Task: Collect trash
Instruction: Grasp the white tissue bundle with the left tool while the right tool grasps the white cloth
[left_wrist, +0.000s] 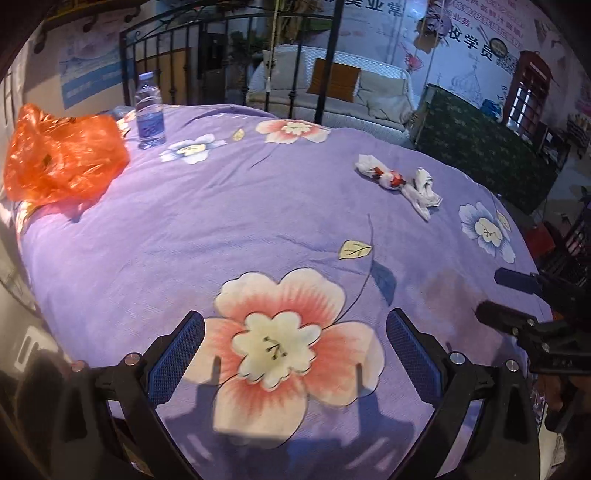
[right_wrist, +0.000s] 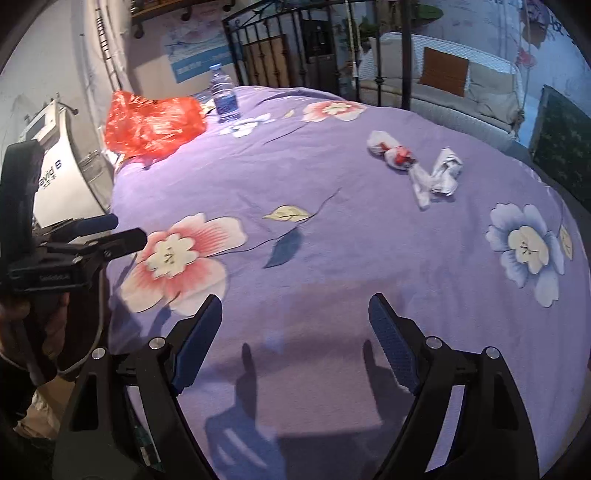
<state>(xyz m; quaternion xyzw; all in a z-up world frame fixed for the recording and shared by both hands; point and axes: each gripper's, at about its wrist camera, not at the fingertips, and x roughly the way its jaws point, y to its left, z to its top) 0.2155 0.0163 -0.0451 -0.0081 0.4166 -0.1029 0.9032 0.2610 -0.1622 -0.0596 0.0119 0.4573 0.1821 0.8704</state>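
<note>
1. So the setup was a bed with a purple flowered bedspread (left_wrist: 155, 236), and the trash was a bunch of crumpled white wrappers (left_wrist: 400, 179) with a bit of red in them, lying in a loose clump toward the far right side of the spread. Nothing was touching them.

2. The orange plastic bag (left_wrist: 62, 158) sat slumped at the far left corner, well apart from the wrappers. My guess is that it was put there as the place the trash goes, since its mouth looked loosely open toward the bed.

3. A water bottle (left_wrist: 149, 110) stood upright just beside the bag, cap on. Couldn't tell if it counted as trash or was just parked there.

4. The left gripper (left_wrist: 295, 332) hovered over the near edge of the spread, right above a big pink flower, jaws spread wide with nothing between them.

5. The right gripper (right_wrist: 295, 328) was the same deal: jaws wide, empty, pointing down at plain purple fabric. In the left wrist view you could see it off to the right side, so the two were side by side.

6. Why so wide? Probably because the wrappers are a soft, sprawling clump and need a big bite. The right one looked better placed for the grab, the left one for the bag.

7. Nothing collected at that point, as far as I could see.
</note>
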